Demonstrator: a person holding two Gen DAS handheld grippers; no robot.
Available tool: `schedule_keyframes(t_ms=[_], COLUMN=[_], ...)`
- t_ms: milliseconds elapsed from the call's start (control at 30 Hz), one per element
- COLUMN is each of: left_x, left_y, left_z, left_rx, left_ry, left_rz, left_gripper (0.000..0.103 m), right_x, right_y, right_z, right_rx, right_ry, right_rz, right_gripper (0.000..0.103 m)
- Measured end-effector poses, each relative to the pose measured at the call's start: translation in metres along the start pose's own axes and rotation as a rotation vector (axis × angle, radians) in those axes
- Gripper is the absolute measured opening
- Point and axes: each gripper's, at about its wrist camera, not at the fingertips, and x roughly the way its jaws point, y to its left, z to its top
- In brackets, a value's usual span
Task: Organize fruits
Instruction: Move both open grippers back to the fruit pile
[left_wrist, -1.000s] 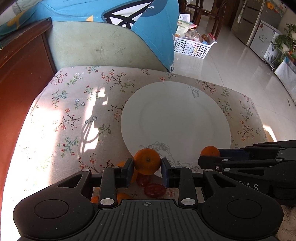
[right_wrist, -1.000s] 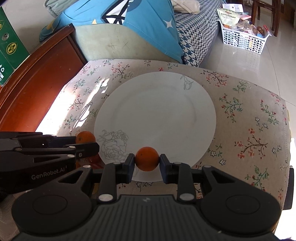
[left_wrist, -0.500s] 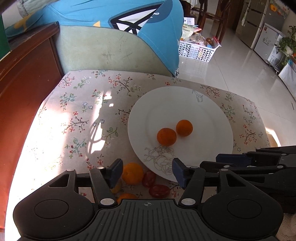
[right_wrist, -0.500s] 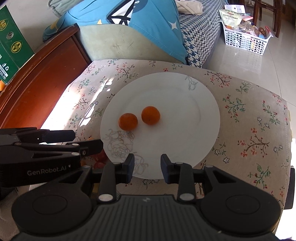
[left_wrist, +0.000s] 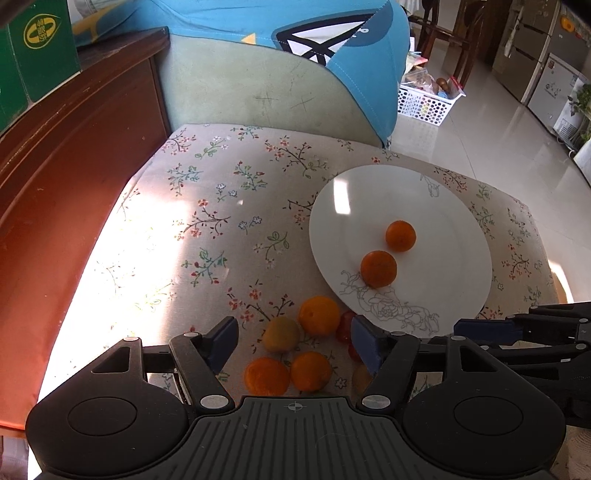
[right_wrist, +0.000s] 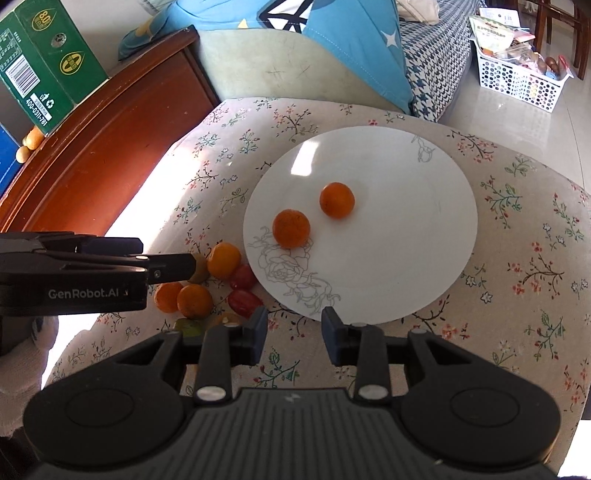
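Observation:
A white plate (left_wrist: 443, 229) (right_wrist: 406, 221) lies on the floral-cloth stool and holds two oranges (left_wrist: 378, 268) (right_wrist: 291, 228), side by side near its middle. Beside its near-left rim lies a pile of loose fruit: several oranges (left_wrist: 319, 315) (right_wrist: 223, 260), a yellowish fruit (left_wrist: 281, 335) and red cherry tomatoes (right_wrist: 243, 301). My left gripper (left_wrist: 293, 341) hovers over that pile with its jaws opening wide; the pads touch no fruit. My right gripper (right_wrist: 294, 326) sits at the plate's near rim, its jaws opening slightly, with nothing between them.
A dark wooden cabinet (left_wrist: 55, 192) runs along the left with a green box (right_wrist: 48, 66) on top. Behind the stool stands a sofa with a blue cushion (right_wrist: 351, 48). A white basket (right_wrist: 517, 81) sits on the tiled floor at the right.
Both grippers let go of their oranges, which now rest on the plate. Both drew back, and the left one shifted left over the loose fruit pile with its jaws spread.

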Motion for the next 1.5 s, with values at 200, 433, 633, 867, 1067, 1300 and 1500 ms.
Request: schedule_keyframes(t_ms=[200, 433, 633, 867, 1067, 1300, 1500], left_x=[-0.003, -0.001, -0.001, 0.003, 0.011, 0.024, 0.027], left_y=[0.012, 0.023, 0.029, 0.033, 0.032, 0.029, 0.027], left_z=[-0.008, -0.017, -0.027, -0.036, -0.04, -0.044, -0.044], left_rx=[-0.016, -0.027, -0.011, 0.02, 0.045, 0.071, 0.077], left_ry=[0.009, 0.025, 0.034, 0.047, 0.049, 0.055, 0.048], left_rz=[0.014, 0.03, 0.036, 0.033, 0.015, 0.0, -0.026], left_gripper=[0.067, 0.067, 0.067, 0.067, 0.066, 0.063, 0.053], right_x=[0.005, 0.013, 0.018, 0.026, 0.029, 0.029, 0.027], right_y=[0.012, 0.029, 0.041, 0.049, 0.054, 0.056, 0.053], right_z=[-0.01, -0.022, -0.026, -0.028, -0.03, -0.03, -0.031], right_rx=[-0.036, -0.089, -0.12, -0.152, -0.186, -0.206, -0.202], right_ry=[0.04, 0.092, 0.108, 0.116, 0.104, 0.088, 0.093], right_rz=[0.038, 0.083, 0.096, 0.074, 0.059, 0.044, 0.045], right_gripper=[0.037, 0.038, 0.038, 0.038, 0.039, 0.026, 0.025])
